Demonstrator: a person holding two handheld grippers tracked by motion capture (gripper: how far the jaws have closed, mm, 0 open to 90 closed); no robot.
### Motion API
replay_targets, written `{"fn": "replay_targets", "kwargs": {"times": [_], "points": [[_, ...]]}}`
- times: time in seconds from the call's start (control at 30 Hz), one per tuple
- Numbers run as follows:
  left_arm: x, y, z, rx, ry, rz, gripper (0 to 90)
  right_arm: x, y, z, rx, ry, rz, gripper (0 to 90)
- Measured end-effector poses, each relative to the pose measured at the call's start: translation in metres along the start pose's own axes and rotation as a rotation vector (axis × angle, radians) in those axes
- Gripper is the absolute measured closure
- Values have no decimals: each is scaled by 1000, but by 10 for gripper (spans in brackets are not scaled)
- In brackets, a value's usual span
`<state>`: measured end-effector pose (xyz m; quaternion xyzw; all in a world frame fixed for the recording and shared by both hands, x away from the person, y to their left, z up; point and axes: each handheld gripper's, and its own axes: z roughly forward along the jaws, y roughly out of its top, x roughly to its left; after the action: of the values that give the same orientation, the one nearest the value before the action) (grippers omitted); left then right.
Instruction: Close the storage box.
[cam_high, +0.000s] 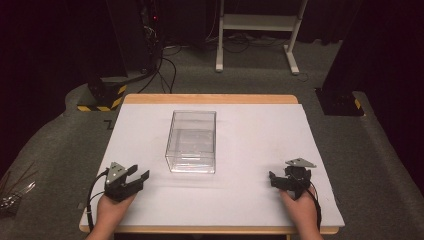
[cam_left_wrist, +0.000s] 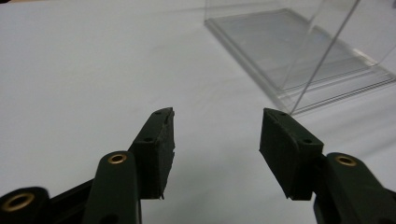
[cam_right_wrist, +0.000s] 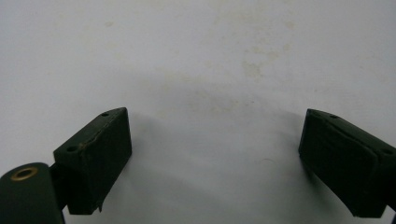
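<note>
The table (cam_high: 250, 125) carries a white sheet over its wooden top, with a strip of bare wood along the far edge. Beyond it lies grey carpet, a white frame stand (cam_high: 257, 30) and trailing cables (cam_high: 165, 70).

A clear plastic box (cam_high: 192, 141) stands upright on the sheet, left of centre, its long sides running from the far edge toward your near edge. It looks empty. In the left gripper view the same clear plastic box (cam_left_wrist: 303, 51) sits ahead and to the right of the jaws, near them but not touching.

Your left gripper (cam_high: 139, 176) rests low near the near-left corner, held in your left hand (cam_high: 111, 210), angled toward the box's near end. Its jaws stand partly apart with nothing between them, only bare sheet, as the left gripper view (cam_left_wrist: 217, 133) confirms.

Your right gripper (cam_high: 274, 179) sits near the near-right corner, held in your right hand (cam_high: 302, 210), well apart from the box. In the right gripper view (cam_right_wrist: 215, 149) its jaws stand wide apart over bare, faintly stained sheet, holding nothing.
</note>
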<state>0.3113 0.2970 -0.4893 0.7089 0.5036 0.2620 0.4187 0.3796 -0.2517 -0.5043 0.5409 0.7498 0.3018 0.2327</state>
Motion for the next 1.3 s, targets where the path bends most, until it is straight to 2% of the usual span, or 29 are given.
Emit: {"fn": "replay_targets", "kwargs": {"times": [0.13,0.23,0.4,0.47,0.5,0.57,0.63,0.67,0.83,1.3], "points": [[17,-7,-3,23,35,-15,443,0,0,0,0,0,0,94],[24,-11,-3,42,61,-15,434,0,0,0,0,0,0,94],[31,-15,1,94,84,-16,407,0,0,0,-1,-1,0,94],[31,-15,2,101,81,-19,388,0,0,0,-1,0,-1,94],[32,-15,3,112,77,-15,385,0,0,0,-2,0,0,94],[31,-14,9,170,59,-9,320,0,0,0,-1,0,-1,94],[26,-13,12,194,69,37,247,0,0,0,-1,0,-1,94],[25,-14,11,187,72,52,247,0,0,0,-1,0,-1,94],[26,-14,11,190,60,35,263,0,0,0,-1,0,-1,94],[27,-13,12,193,44,37,236,0,0,0,-2,-1,-2,95]]}}
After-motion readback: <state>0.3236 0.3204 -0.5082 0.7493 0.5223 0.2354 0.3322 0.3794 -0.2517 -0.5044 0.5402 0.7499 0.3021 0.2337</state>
